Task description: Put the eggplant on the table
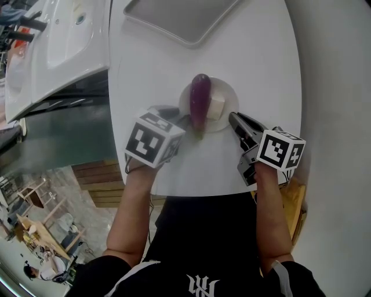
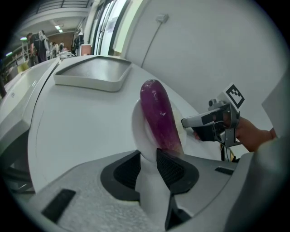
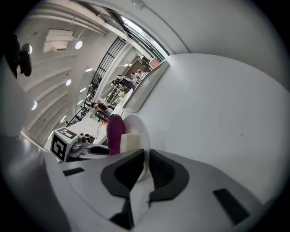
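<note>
A purple eggplant (image 1: 200, 98) (image 2: 158, 113) (image 3: 114, 131) lies lengthwise on a small white plate (image 1: 229, 93) (image 2: 137, 129) (image 3: 138, 129), next to a cream block (image 1: 216, 107) (image 3: 128, 142). The plate sits on the round white table (image 1: 255, 52). My left gripper (image 1: 186, 119) (image 2: 148, 163) stands open at the plate's near left rim. The eggplant's near end lies just beyond its pads, untouched. My right gripper (image 1: 233, 118) (image 3: 146, 165) comes in from the right, its jaws nearly together with the plate's rim running between them.
A grey tray (image 1: 179, 17) (image 2: 93, 72) stands at the back of the table. A white basin unit (image 1: 64, 40) stands to the left, beyond the table's edge. A white wall (image 1: 336, 87) curves round the right side. The front edge is close to my body.
</note>
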